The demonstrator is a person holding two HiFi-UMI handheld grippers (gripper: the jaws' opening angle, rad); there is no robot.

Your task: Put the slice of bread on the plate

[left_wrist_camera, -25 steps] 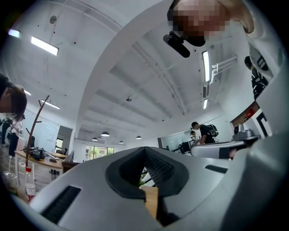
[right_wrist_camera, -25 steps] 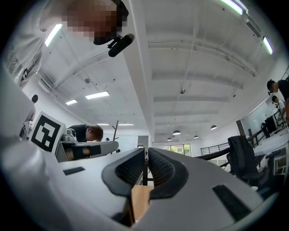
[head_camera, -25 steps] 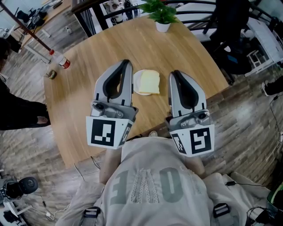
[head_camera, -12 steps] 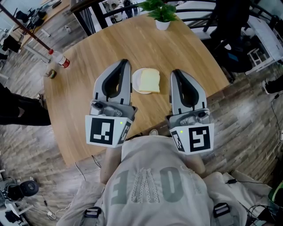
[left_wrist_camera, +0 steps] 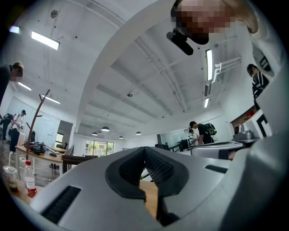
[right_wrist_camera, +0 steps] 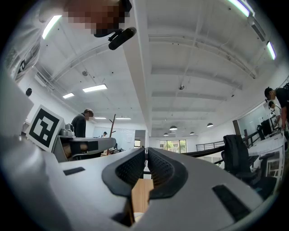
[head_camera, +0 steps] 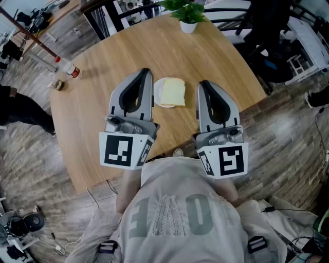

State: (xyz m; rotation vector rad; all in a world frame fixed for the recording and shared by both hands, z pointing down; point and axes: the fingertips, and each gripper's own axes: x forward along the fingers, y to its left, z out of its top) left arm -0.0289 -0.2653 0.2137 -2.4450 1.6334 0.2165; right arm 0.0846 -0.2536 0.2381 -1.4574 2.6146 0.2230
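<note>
Hiding most of the plate (head_camera: 158, 97), the slice of bread (head_camera: 174, 92) lies on it, mid-surface (head_camera: 216, 51), only the plate's left rim peeking out. Left gripper (head_camera: 145, 72) and right gripper (head_camera: 203, 83) flank it side by side, noses tipped slightly up, fingers pressed together on nothing. The person's hands are buried beneath the gripper bodies. The potted plant (head_camera: 188, 14) is cut off at the top edge.

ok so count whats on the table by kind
slice of bread: 1
plate: 1
potted plant: 1
bottle: 1
clear cup: 1
total: 5
</note>
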